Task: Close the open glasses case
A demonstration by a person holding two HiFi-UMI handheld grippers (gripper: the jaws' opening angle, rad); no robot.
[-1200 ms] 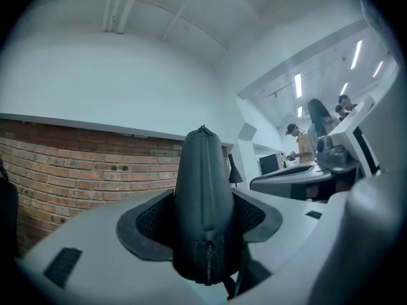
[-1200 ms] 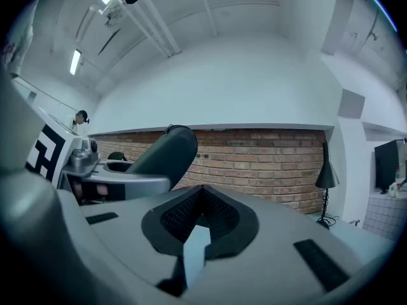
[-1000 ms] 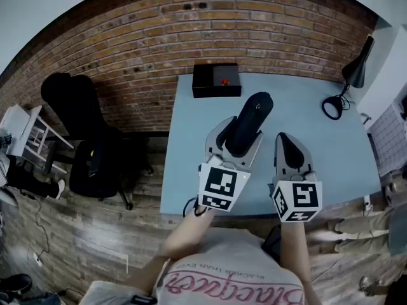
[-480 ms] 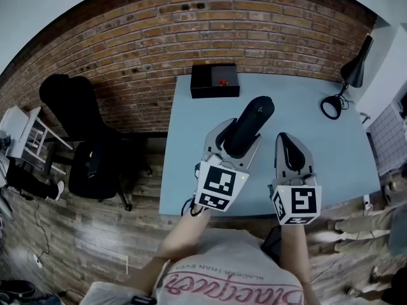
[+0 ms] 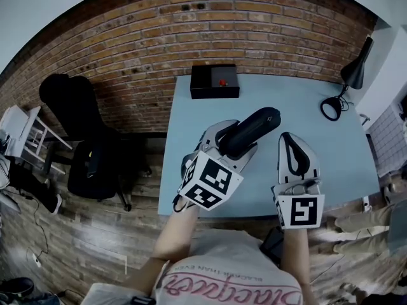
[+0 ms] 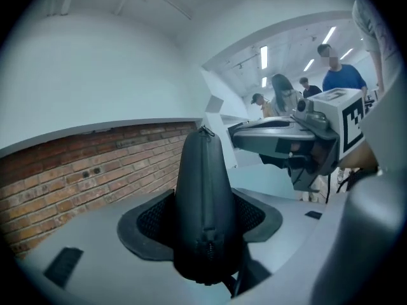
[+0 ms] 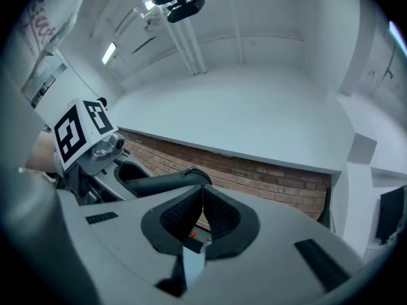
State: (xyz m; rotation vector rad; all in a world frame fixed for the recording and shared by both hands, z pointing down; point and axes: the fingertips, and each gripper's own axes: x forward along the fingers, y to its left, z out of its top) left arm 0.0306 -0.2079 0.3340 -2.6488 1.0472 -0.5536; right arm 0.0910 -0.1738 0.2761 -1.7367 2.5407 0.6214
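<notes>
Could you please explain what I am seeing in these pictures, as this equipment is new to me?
A person, not a robot, holds a hand-held gripper in each hand; the marker cubes belong to them. One picture comes from a camera on the person's head, looking down at a blue table. The other two come from cameras riding on each one, looking along its jaws. The left hand-held gripper clamps a black glasses case that looks zipped shut. The right hand-held gripper is closed and empty. A black box and a desk lamp sit on the table.

An office, by its brick wall [image 5: 254, 24], desk [image 5: 343, 161], swivel chair [image 5: 95, 164] and lamp [image 5: 358, 65]
</notes>
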